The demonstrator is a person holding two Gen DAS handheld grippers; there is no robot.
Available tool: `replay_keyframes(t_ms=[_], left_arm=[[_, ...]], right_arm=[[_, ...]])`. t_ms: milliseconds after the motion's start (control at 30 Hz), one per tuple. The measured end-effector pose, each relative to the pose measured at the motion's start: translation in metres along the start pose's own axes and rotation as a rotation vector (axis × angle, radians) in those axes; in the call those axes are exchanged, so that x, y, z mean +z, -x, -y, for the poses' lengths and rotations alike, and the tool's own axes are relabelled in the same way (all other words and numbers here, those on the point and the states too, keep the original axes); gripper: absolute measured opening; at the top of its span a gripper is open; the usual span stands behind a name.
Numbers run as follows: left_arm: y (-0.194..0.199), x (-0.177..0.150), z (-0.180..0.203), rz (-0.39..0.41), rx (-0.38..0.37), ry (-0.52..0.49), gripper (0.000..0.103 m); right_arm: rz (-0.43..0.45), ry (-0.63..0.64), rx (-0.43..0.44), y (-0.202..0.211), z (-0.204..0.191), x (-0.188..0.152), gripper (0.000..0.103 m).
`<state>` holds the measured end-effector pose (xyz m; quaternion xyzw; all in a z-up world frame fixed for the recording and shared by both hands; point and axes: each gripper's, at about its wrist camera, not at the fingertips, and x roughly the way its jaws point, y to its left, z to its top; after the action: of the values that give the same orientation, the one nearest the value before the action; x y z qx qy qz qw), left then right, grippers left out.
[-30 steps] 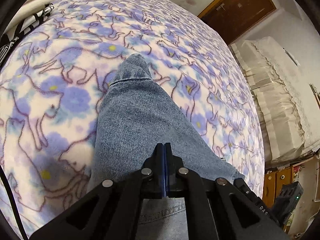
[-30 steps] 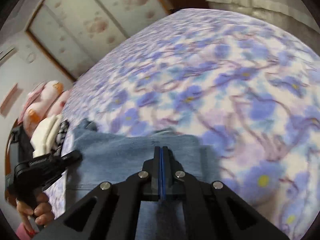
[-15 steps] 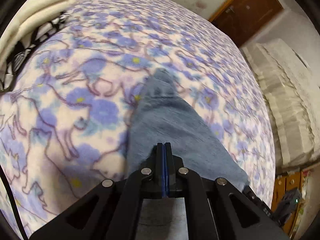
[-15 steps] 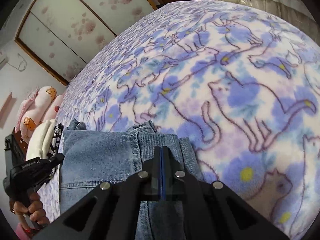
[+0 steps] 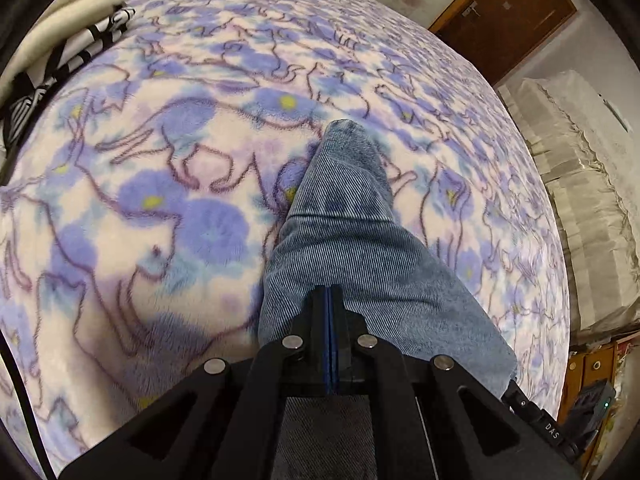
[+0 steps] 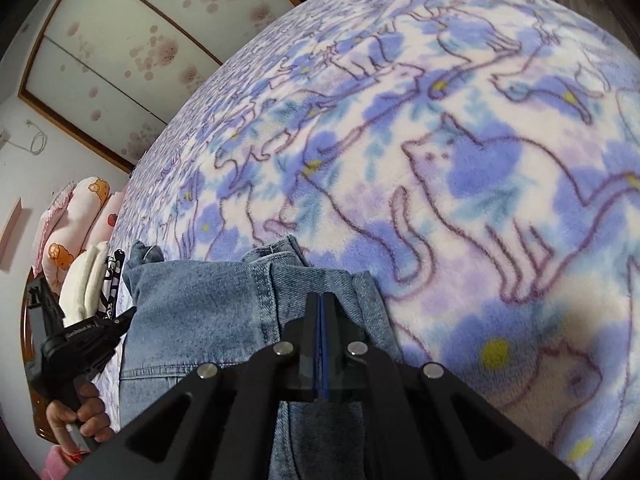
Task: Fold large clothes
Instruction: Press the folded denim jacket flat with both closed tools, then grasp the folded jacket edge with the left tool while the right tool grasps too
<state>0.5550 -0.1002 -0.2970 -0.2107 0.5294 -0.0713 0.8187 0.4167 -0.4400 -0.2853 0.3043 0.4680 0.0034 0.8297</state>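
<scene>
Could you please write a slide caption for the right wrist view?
Right claw shut on folded blue jeans over a cat-print fleece blanket.

My left gripper (image 5: 328,300) covers the jeans (image 5: 344,232) beneath it, so I cannot see denim between the pads. The folded cream cloths (image 5: 76,36) are cut off by the frame's edge.

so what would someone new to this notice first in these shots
The blue denim jeans draped over the blanket at centre, both the left gripper and right gripper shut on the fabric. Next, the fleece blanket with purple cats and flowers that fills both views. At the far left of the right wrist view, a hand holds the other gripper's handle.
</scene>
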Motion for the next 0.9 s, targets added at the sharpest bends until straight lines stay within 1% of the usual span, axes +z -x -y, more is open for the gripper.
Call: replay_keyframes(t_ms=[133,200,233,300,333,400,433,467,500,567,600,667,733,767,800,833,867,900], left_arm=[[0.006,0.009,0.010,-0.047,0.051,-0.024,0.001],[0.015,0.011,0.016,-0.066,0.088,-0.048,0.001],[0.024,0.011,0.023,-0.066,0.108,-0.078,0.001],[0.039,0.008,0.030,-0.052,0.159,-0.113,0.012],[0.047,0.006,0.033,-0.048,0.177,-0.125,0.015],[0.064,0.000,0.036,-0.046,0.171,-0.126,0.020],[0.074,-0.005,0.035,-0.046,0.164,-0.120,0.024],[0.080,-0.009,0.033,-0.048,0.164,-0.114,0.036],[0.087,-0.014,0.032,-0.051,0.167,-0.109,0.052],[0.100,-0.026,0.027,-0.049,0.182,-0.089,0.065],[0.105,-0.032,0.023,-0.053,0.200,-0.079,0.067],[0.110,-0.046,0.016,-0.080,0.221,-0.067,0.067],[0.112,-0.060,0.009,-0.114,0.236,-0.048,0.068],[0.113,-0.068,0.005,-0.135,0.248,-0.037,0.070],[0.112,-0.075,0.001,-0.153,0.254,-0.029,0.076],[0.112,-0.082,-0.002,-0.169,0.256,-0.023,0.078],[0.111,-0.089,-0.004,-0.183,0.256,-0.023,0.080],[0.110,-0.095,-0.006,-0.198,0.256,-0.022,0.081]], right_arm=[[-0.020,-0.004,-0.005,0.005,-0.005,0.005,0.000],[-0.040,-0.016,0.017,0.010,-0.006,0.010,0.000],[-0.055,-0.020,0.031,0.013,-0.007,0.012,0.000],[-0.083,-0.019,0.044,0.021,-0.008,0.016,0.000],[-0.084,-0.011,0.045,0.027,-0.010,0.016,0.000],[-0.077,0.006,0.051,0.042,-0.013,0.015,0.000],[-0.080,0.014,0.060,0.051,-0.014,0.013,0.006],[-0.086,0.020,0.061,0.059,-0.015,0.011,0.006],[-0.090,0.024,0.065,0.065,-0.015,0.009,0.006],[-0.099,0.030,0.070,0.078,-0.013,0.005,0.006],[-0.106,0.034,0.070,0.083,-0.012,0.002,0.006],[-0.129,0.042,0.061,0.092,-0.007,-0.005,0.014],[-0.155,0.045,0.044,0.097,0.000,-0.013,0.029],[-0.167,0.037,0.039,0.099,0.005,-0.017,0.032],[-0.181,0.026,0.042,0.100,0.011,-0.022,0.039],[-0.200,0.009,0.052,0.100,0.017,-0.027,0.048],[-0.221,-0.016,0.066,0.100,0.023,-0.032,0.053],[-0.245,-0.041,0.080,0.099,0.030,-0.038,0.063]])
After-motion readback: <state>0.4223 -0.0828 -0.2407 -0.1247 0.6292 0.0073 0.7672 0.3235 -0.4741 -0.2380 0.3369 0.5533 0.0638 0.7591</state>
